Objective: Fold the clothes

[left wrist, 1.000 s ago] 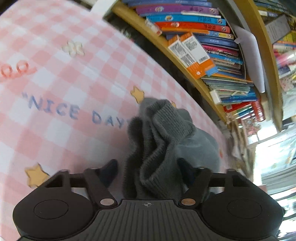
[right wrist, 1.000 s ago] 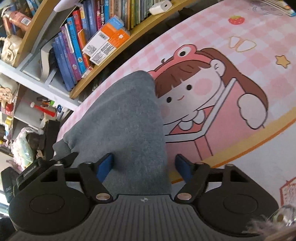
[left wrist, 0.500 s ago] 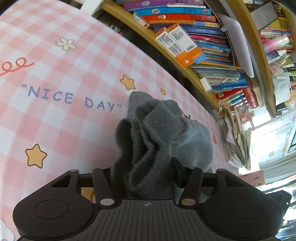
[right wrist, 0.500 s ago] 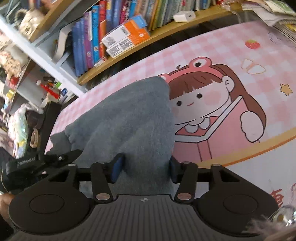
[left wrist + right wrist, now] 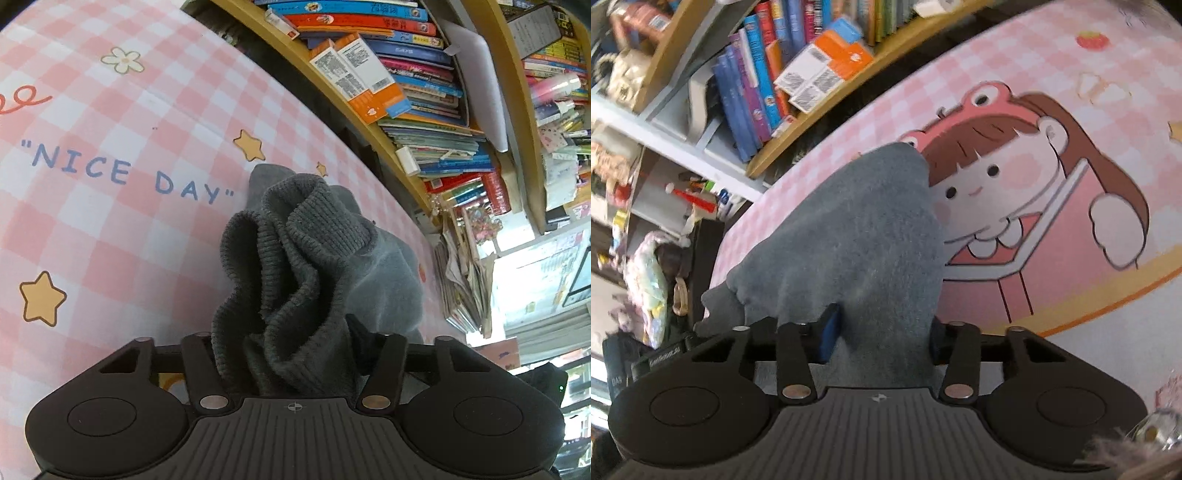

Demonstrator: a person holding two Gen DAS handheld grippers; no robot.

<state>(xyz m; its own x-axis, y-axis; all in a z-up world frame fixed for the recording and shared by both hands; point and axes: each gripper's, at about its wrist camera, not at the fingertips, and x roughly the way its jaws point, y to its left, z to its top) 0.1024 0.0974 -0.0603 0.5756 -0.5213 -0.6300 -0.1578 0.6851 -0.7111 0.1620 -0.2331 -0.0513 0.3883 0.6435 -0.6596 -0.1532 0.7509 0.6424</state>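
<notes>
Our left tool [image 5: 288, 343] has just been closing and clamps the gray sweater's [image 5: 295, 258] bunched ribbed hem; our right tool [image 5: 882, 332], also closing, pinches its body, over the pink counter [image 5: 110, 229].

One grey garment [image 5: 306, 258], two grippers: left gripper [image 5: 291, 343], right gripper [image 5: 882, 332]; one printed tablecloth [image 5: 110, 221].

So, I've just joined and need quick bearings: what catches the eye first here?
A bunched grey knit garment sits between the closing jaws of both the left gripper and right gripper. Beneath lies a pink checked cloth reading "NICE DAY". Crowded bookshelves stand behind.
</notes>
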